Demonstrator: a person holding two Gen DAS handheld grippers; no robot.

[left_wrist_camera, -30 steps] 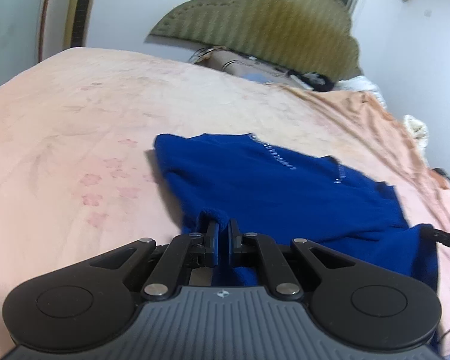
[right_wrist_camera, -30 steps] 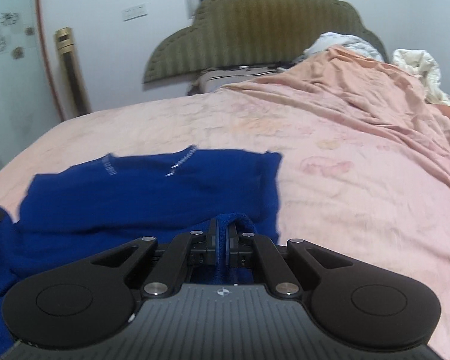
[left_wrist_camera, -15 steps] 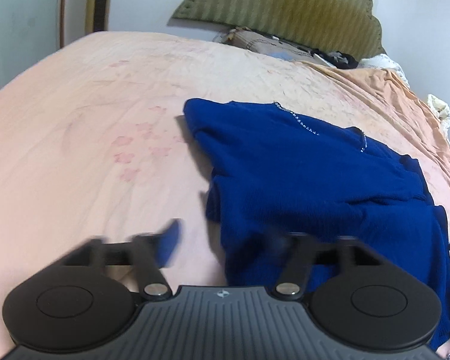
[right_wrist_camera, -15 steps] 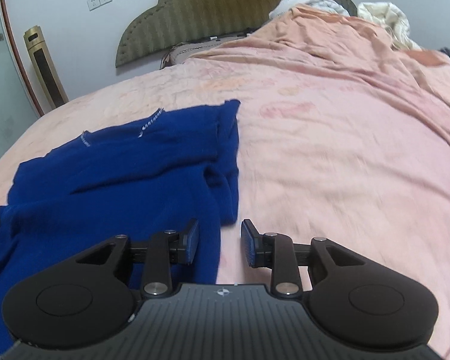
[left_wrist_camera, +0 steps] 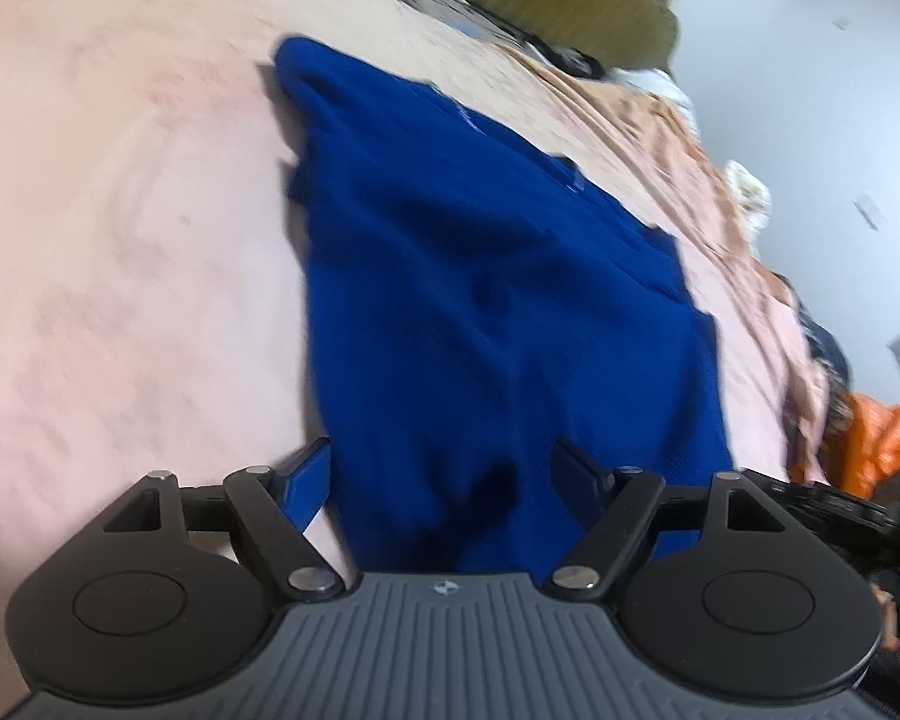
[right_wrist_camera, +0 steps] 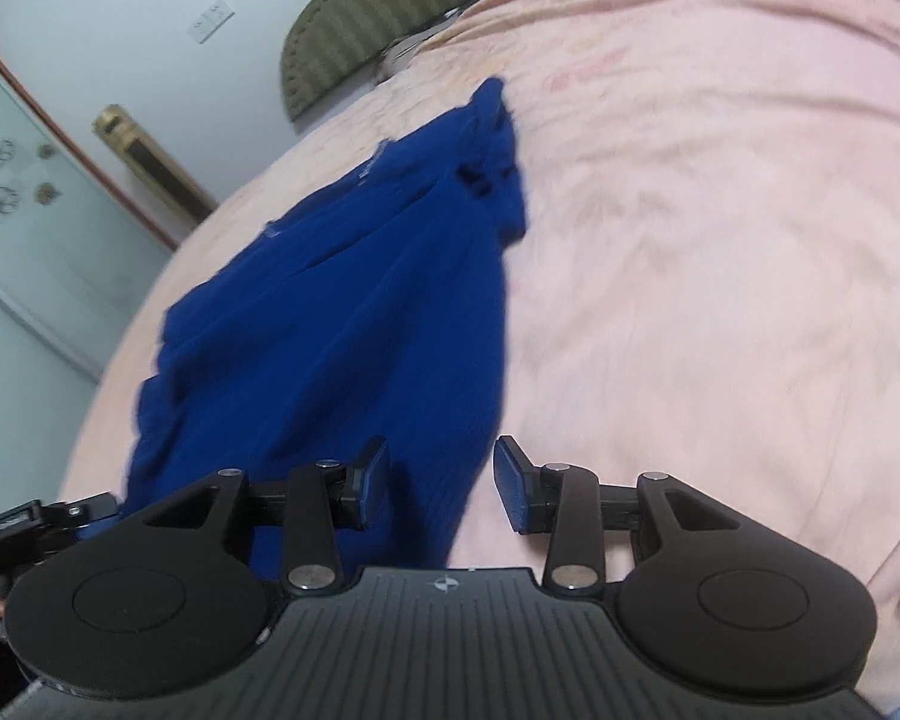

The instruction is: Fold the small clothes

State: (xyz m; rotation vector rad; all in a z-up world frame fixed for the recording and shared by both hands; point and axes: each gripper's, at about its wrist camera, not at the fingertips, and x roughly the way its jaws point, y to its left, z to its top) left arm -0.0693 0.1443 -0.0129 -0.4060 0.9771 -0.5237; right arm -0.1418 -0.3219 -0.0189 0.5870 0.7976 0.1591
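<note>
Left wrist view shows the left gripper (left_wrist_camera: pixel 441 477) with its fingers (left_wrist_camera: pixel 306 477) spread wide over the near edge of the blue garment (left_wrist_camera: pixel 486 300), which lies partly folded on the pink bed (left_wrist_camera: pixel 120 240); cloth sits between the fingers, but they do not press on it. On the right, the right gripper (right_wrist_camera: pixel 441 483) has just been opening and straddles the garment's near right edge, also unclamped. We judge a fold just released; next, we should reach for matching points on the two sides and keep both hands level so the edges line up. We can read no writing; the pale marks near the collar are blurred.
</note>
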